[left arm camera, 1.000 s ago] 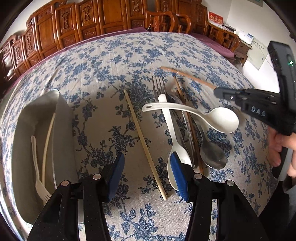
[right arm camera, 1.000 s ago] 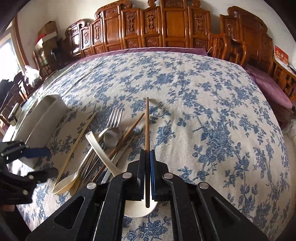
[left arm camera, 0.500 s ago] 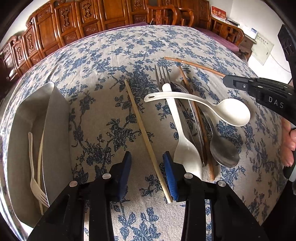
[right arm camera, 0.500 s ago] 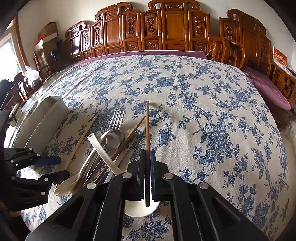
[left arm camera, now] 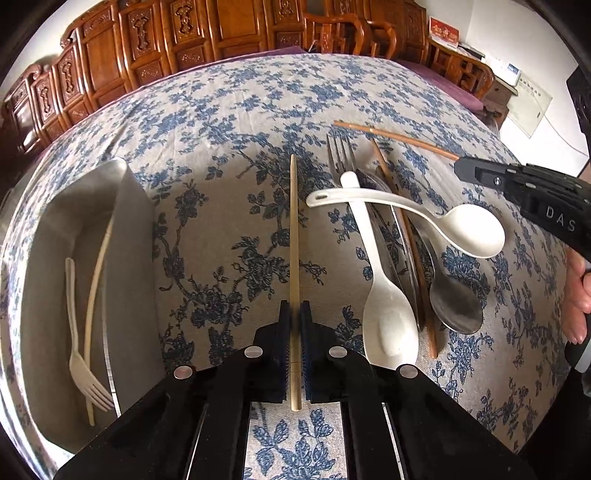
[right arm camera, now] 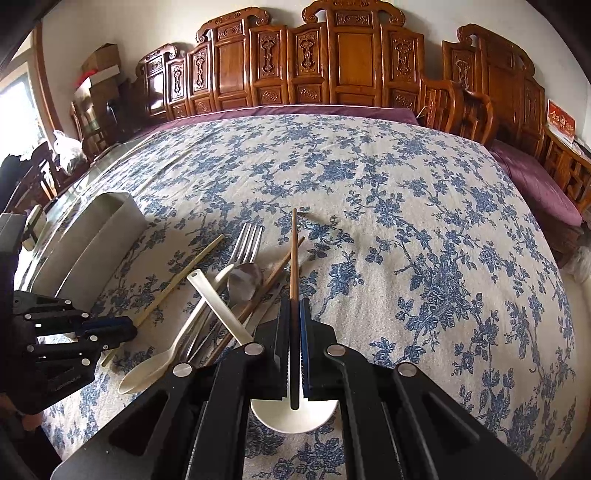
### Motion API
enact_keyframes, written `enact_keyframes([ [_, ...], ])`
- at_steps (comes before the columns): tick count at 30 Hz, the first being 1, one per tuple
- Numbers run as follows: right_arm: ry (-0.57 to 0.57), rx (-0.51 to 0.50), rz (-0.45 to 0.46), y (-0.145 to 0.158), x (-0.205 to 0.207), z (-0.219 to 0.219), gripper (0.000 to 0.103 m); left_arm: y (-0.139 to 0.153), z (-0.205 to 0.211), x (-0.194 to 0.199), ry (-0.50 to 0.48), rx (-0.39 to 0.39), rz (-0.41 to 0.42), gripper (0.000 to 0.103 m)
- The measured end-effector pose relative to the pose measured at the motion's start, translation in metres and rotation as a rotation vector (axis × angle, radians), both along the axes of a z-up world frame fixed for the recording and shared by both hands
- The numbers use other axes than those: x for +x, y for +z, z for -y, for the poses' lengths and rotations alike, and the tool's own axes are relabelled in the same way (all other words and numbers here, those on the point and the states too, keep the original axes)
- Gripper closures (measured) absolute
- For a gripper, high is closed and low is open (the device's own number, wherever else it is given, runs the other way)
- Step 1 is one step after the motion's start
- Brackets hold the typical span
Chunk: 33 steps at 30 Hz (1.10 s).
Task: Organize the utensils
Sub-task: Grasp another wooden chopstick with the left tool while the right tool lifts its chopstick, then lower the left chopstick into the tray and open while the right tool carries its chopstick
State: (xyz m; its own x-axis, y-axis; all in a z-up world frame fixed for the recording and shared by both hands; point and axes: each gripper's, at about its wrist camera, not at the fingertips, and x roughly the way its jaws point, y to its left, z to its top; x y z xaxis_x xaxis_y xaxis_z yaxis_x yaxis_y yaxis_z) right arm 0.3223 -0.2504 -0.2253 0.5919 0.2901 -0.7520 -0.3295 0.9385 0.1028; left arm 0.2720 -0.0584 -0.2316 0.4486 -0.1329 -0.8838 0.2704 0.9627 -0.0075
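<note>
A large bench point(left arm camera: 258, 110) draped in blue-flowered cream cloth carries a grey rectangular tray point(left arm camera: 136, 258) and a heap of cutlery: white plastic spoons point(left arm camera: 384, 295), steel fork point(left arm camera: 338, 151), brown chopstick point(left arm camera: 417, 258).

A home dining room is indicated. A large table is covered by a blue floral tablecloth point(right arm camera: 424, 229), and it is ringed by carved wooden chairs point(right arm camera: 354, 62) with panelled backs. Purple seat cushions point(right arm camera: 535, 184) are seen at the right. Cardboard boxes point(right arm camera: 99, 70) are stacked in a corner by a window, and a red calendar point(left arm camera: 443, 33) is propped on a side cabinet.
</note>
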Motion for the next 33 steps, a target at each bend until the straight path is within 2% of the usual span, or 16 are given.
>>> enact_keyframes([
  [16,-0.013,-0.012,0.058,0.015,-0.028,-0.014,0.097,0.054,-0.037,-0.025,0.03,-0.05,0.125,0.099],
  [22,-0.029,-0.06,0.122,0.021,-0.052,-0.019,0.097,0.068,-0.055,-0.04,0.029,-0.077,0.144,0.099],
  [33,-0.007,-0.072,0.157,0.03,-0.089,-0.051,0.097,0.085,-0.091,-0.051,0.053,-0.101,0.17,0.099],
])
